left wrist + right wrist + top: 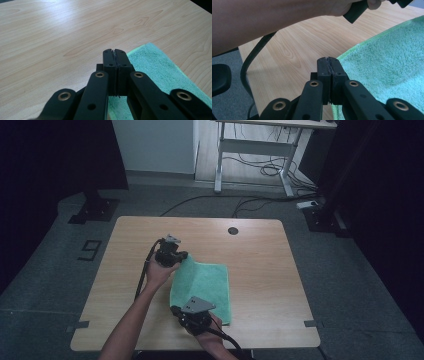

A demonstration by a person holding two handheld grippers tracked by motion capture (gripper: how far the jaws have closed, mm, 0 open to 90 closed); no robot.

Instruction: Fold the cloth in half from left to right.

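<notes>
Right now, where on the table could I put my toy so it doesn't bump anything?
The widest bare wood lies right of the green towel, out to the table edge. The far strip near the round hole is free too. The middle-left is crowded: the left gripper and right gripper, both shut, sit at the towel's left edge.

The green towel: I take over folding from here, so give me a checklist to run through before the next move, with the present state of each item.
1. Green towel lies flat on the table: ok.
2. Left tongs sit at the towel's far left corner: ok.
3. Right tongs sit at the near left edge: ok.
4. Both pairs of tongs shut: ok, jaws meet in each gripper view.
5. Towel cloth pinched between the jaws: cannot tell; the cloth runs under the tongs, but none shows between the tips.
6. Bare wood to the right of the towel for a fold: ok.
</notes>
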